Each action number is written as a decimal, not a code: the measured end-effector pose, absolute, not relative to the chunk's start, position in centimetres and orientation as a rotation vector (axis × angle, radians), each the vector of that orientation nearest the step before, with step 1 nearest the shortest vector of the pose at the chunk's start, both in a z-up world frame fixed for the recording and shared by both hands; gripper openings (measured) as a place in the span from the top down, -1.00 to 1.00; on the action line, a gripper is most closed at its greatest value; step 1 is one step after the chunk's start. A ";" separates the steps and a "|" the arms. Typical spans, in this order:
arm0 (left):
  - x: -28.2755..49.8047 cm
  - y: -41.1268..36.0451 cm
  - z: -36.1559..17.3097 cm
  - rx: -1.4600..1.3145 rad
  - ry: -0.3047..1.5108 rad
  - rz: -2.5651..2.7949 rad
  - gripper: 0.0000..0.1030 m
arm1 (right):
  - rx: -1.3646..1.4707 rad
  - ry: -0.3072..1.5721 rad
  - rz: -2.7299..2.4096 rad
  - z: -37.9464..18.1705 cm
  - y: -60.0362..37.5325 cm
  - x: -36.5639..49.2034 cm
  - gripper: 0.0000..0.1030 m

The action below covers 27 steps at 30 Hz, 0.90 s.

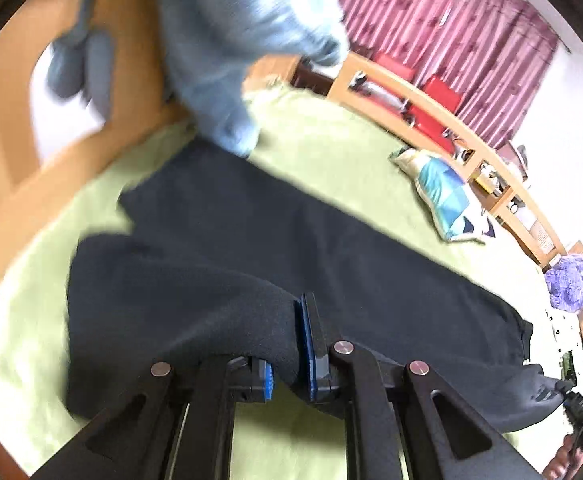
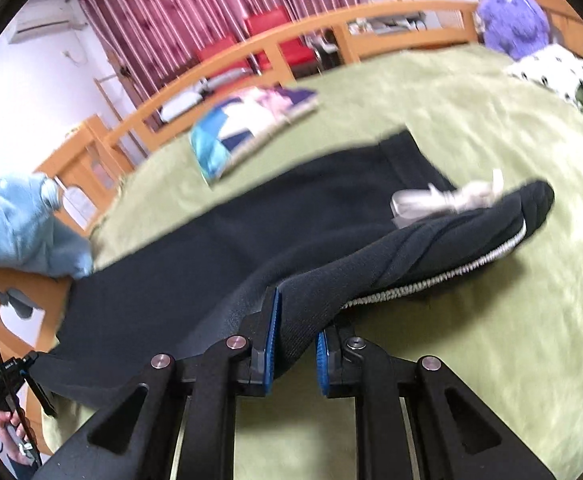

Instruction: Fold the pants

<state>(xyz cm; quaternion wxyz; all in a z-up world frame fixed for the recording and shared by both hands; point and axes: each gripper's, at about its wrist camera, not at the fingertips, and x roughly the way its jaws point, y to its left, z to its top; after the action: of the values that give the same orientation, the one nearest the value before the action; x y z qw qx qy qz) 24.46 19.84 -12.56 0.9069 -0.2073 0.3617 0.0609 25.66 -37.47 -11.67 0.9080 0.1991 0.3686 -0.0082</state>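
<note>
Left gripper (image 1: 289,354): nearest the lens in the left wrist view; its fingers are closed on a bunched fold of the black pants (image 1: 251,240), cloth pinched between the blue pads.
Right gripper (image 2: 296,354): fingers likewise clamped on dark fabric, here at the waist end, where a ribbed band with a white-flecked edge shows.
Pants: stretched lengthwise across the green bed cover (image 1: 331,140), near the edge closest to the person; most of the garment lies flat, with the two gripped parts raised off the cover.
Drawstring (image 2: 447,200): white, loose on top of the waist end.
Other items: a blue patterned pillow (image 2: 243,128) toward the far edge of the bed, a purple plush toy (image 2: 511,20) at the far right corner, a light blue garment (image 1: 243,40) hanging at the left end by the wooden bed frame (image 2: 251,52).
Step in hand: probably the lift that begins a lengthwise fold, both ends held at once.
Next move: calls for carrying the near edge over toward the far edge together, keeping the cloth taut so the legs land one on the other, and tucking the drawstring inside.
</note>
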 end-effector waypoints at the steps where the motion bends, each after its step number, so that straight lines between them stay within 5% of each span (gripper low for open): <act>1: 25.9 19.4 -11.7 -0.398 0.731 0.130 0.77 | 0.409 0.746 -0.015 -11.1 -37.4 26.6 0.70; 11: 37.1 18.3 -9.8 -0.314 0.699 0.145 0.77 | 0.419 0.724 -0.009 -9.6 -37.9 38.2 0.73; 23: 46.0 16.7 -15.1 -0.295 0.756 0.184 0.77 | 0.508 0.804 -0.003 -17.0 -38.8 49.6 0.70; 25: 46.5 16.5 -16.2 -0.300 0.809 0.207 0.70 | 0.519 0.863 -0.012 -19.0 -38.7 50.4 0.46; 27: 46.5 15.9 -16.5 -0.281 0.848 0.213 0.27 | 0.508 0.885 -0.011 -19.8 -38.5 49.9 0.35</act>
<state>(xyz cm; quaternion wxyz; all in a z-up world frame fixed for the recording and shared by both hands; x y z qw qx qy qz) 46.46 15.93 -16.53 0.8964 -0.1355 0.4092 0.1030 49.95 -38.54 -19.83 0.8725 0.2431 0.4238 -0.0052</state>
